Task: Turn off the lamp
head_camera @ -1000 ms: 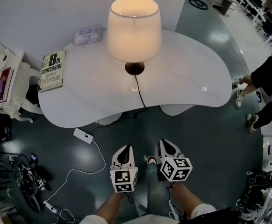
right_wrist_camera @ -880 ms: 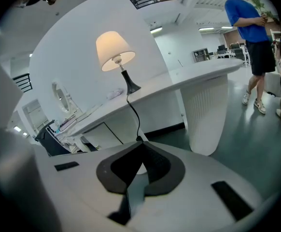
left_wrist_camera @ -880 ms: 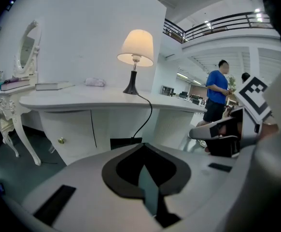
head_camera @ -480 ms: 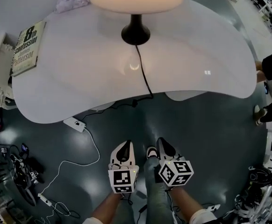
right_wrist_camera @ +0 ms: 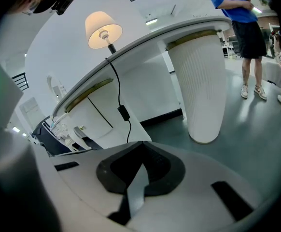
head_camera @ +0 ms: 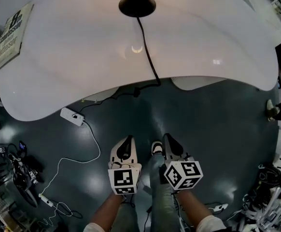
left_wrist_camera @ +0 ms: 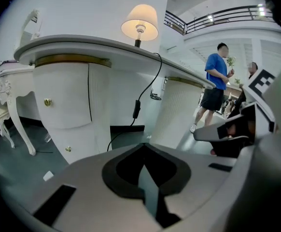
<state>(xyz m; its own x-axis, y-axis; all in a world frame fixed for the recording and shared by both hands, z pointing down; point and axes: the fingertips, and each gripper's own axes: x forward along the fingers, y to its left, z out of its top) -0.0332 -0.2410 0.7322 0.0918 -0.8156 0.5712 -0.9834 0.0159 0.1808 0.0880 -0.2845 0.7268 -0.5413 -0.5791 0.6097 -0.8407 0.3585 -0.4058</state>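
Both claws are hanging low over the dark floor (head_camera: 217,129) at the bottom centre of the head view, side by side w/ marker cubes facing up: left claw (head_camera: 125,143) just left of the person's leg, right claw (head_camera: 169,141) just right of it. Left claw (left_wrist_camera: 144,148) is clenched, pads meeting, nothing btwn them; right claw (right_wrist_camera: 141,146) is looking clenched too, also empty. The lamp (head_camera: 137,4) is sitting at the top centre of the head view on the white bench (head_camera: 58,71), only its black base showing there; in the left gripper view the lamp (left_wrist_camera: 139,22) is glowing, shade lit, up on the bench top, well apart from both claws. Its black cord (head_camera: 147,57) is running down the frame, over the bench's near edge and under it. An inline switch (left_wrist_camera: 136,108) is hanging on the cord below the bench edge, also showing in the right gripper view (right_wrist_camera: 123,112). A book (head_camera: 10,35) is lying at the bench's upper left. A white adapter (head_camera: 73,116) is resting on the floor at mid left. A person in a blue top (left_wrist_camera: 215,76) is standing at right, in the background.
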